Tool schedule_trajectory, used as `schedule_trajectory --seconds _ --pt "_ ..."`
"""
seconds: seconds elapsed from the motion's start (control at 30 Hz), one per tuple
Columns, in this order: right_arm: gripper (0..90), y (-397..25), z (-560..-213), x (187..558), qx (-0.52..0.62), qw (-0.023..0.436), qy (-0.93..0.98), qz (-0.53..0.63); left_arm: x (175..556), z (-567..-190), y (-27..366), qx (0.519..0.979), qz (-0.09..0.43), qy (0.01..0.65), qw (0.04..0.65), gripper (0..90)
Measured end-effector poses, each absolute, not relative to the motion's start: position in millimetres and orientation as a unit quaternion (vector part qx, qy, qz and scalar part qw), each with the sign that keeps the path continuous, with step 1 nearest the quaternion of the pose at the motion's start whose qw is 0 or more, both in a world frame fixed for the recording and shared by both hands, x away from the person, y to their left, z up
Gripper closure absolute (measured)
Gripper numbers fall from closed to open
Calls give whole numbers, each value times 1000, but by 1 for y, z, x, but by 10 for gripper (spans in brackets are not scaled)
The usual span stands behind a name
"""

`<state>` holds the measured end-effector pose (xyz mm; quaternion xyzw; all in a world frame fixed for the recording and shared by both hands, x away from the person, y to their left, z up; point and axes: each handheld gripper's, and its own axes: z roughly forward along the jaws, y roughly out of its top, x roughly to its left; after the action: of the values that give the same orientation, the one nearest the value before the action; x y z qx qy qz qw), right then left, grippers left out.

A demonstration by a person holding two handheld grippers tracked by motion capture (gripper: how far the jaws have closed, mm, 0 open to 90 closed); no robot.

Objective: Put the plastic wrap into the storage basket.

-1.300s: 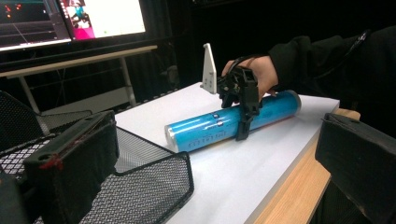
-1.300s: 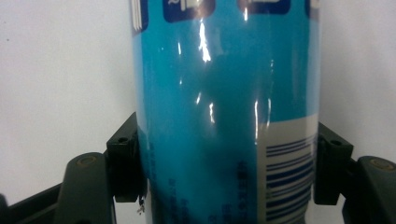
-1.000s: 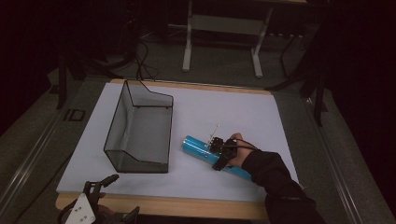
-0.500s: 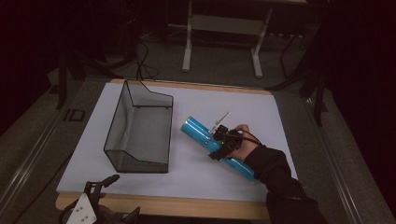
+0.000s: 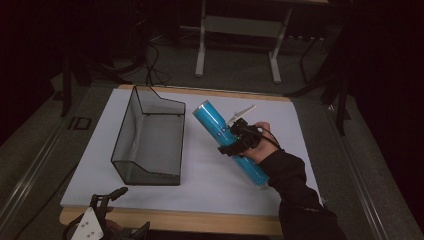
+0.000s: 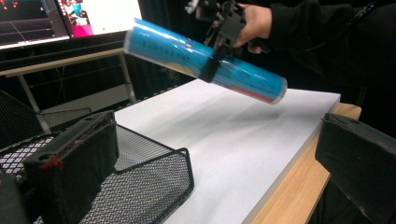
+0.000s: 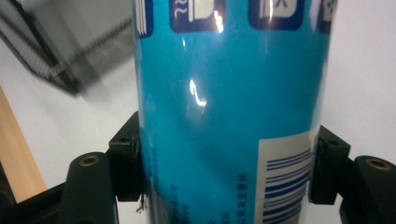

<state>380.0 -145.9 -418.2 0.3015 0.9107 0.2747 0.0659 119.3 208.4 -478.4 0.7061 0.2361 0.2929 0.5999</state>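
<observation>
Blue tube (image 5: pixel 230 142) held off the desk (image 5: pixel 210 170), beside the wire basket (image 5: pixel 150 137).
The right gripper (image 5: pixel 239 140) clamps the glossy tube mid-length; it could slip or tip. The left gripper (image 5: pixel 100 220) waits with jaws apart, empty.

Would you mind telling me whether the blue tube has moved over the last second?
Yes. The blue tube, clamped in the right gripper, has lifted off the white board and its far end has swung toward the mesh basket's back corner.
</observation>
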Motion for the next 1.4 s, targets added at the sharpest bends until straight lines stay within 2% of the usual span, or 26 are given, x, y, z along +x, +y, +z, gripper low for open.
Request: schedule_trajectory --seconds 0.6,1.4 --pt "316 -107 -364 380 330 71 860 383 119 -478 209 705 294 238 600 2" --pt "316 -55 -341 401 421 62 748 509 118 -478 209 705 294 233 601 2"
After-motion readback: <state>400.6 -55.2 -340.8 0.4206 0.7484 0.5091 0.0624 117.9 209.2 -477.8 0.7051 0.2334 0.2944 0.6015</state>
